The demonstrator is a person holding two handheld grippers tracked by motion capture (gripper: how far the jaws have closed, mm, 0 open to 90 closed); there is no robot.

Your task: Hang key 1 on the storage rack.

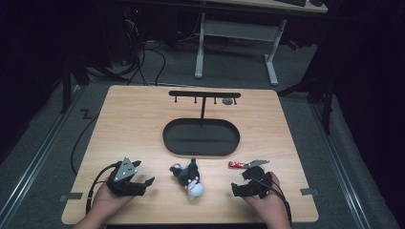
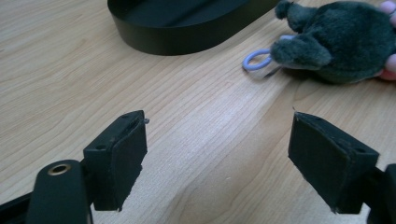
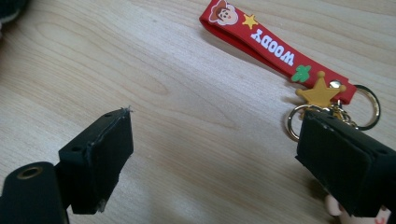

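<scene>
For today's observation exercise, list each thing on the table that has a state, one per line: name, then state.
Left gripper: open, jaws wide apart over bare wood, holding nothing.
Right gripper: open, holding nothing.
Dark grey plush toy keychain: lying on the table, unhung.
Red rubber Woody strap keychain: lying flat on the table, unhung.
Black T-shaped hook stand: upright, one small grey item hanging near its right end.
Black oval tray base: empty.
</scene>
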